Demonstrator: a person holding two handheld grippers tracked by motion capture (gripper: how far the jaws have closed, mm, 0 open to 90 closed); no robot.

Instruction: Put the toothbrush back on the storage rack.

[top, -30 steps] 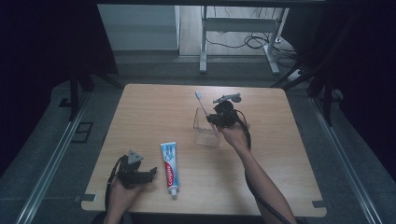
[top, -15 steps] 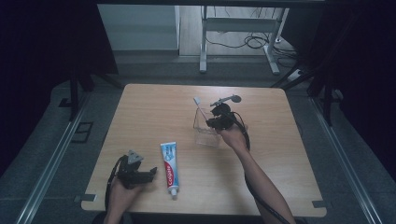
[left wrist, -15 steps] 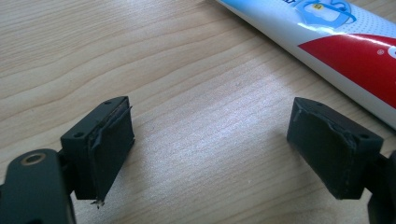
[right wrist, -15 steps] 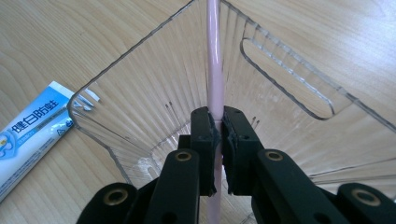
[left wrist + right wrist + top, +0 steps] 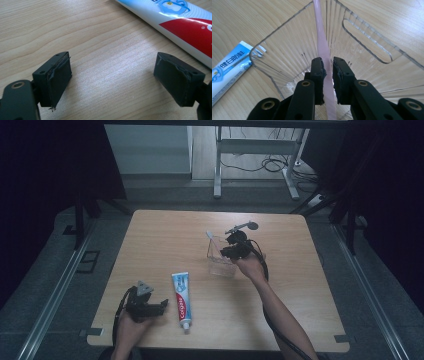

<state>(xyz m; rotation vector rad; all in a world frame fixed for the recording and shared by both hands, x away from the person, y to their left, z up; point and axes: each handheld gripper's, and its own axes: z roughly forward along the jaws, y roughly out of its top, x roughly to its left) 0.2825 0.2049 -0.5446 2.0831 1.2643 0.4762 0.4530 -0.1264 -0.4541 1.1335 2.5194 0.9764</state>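
Observation:
A pink toothbrush (image 5: 322, 42) stands tilted inside a clear plastic cup (image 5: 292, 50), and my right gripper (image 5: 327, 72) is shut on its handle, with the jaws reaching down into the cup. In the high view the cup (image 5: 220, 262) stands mid-table, the brush head (image 5: 210, 235) pokes out above its far left rim, and the right gripper (image 5: 231, 251) is at its right side. A white, blue and red toothpaste tube (image 5: 181, 296) lies flat near the front. My left gripper (image 5: 162, 306) rests open just left of the tube, with bare wood between its jaws (image 5: 112, 77) and the tube (image 5: 190, 27) beyond.
The wooden table (image 5: 150, 240) has bare room at the left, back and right. A metal frame with cables (image 5: 255, 165) stands on the floor beyond the far edge. The tube's flat end (image 5: 229, 67) lies close to the cup.
My right gripper has come slightly toward the person and lower, sinking the toothbrush deeper into the cup. The left gripper and the toothpaste have stayed put.

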